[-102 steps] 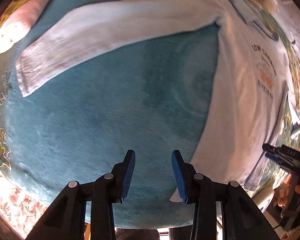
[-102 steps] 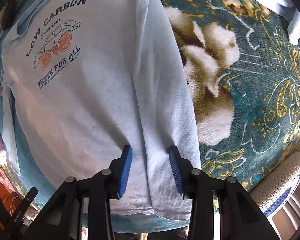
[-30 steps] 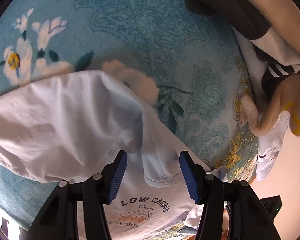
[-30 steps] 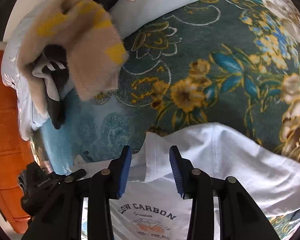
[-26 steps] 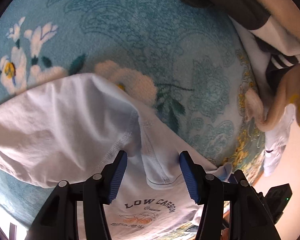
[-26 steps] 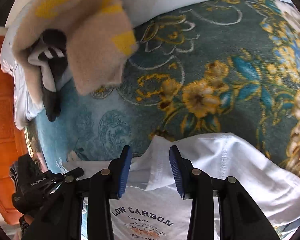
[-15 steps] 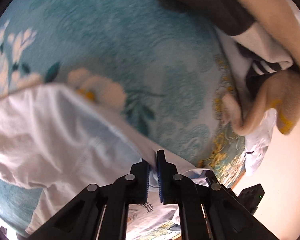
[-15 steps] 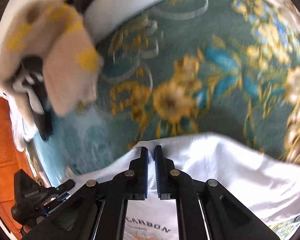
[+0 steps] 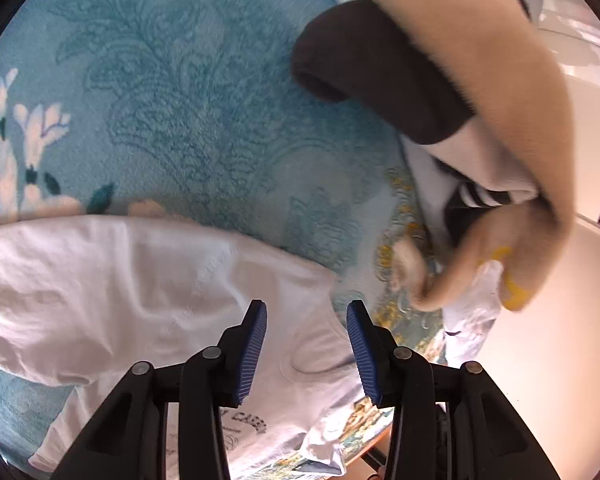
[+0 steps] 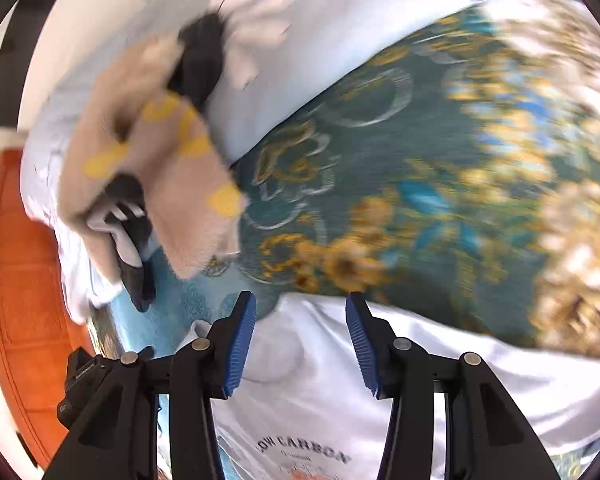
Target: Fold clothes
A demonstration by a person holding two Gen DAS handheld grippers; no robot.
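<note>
Teal plush blanket with woven flowers covers the whole work surface, and the white T-shirt lies spread on it, front up, its sleeve reaching off to the left in the left wrist view and the neckline just ahead of both tools. Moving rightward, the left gripper hovers over the shoulder and collar area with its blue pads wide apart, holding nothing. Further right in that view a heap of other garments, tan, dark and striped, sits near the blanket's edge, apart from the shirt. From the right wrist view, which is blurred, the right gripper is likewise spread and empty above the collar, with the "LOW CARBON" print below it. The shirt looks thin, light and limp: it should crease wherever it is lifted, sag between two holds, and drag a little on the fuzzy pile. Pinching the doubled seams at the shoulders beside the collar seems the surest purchase, since single layers could slip.
</note>
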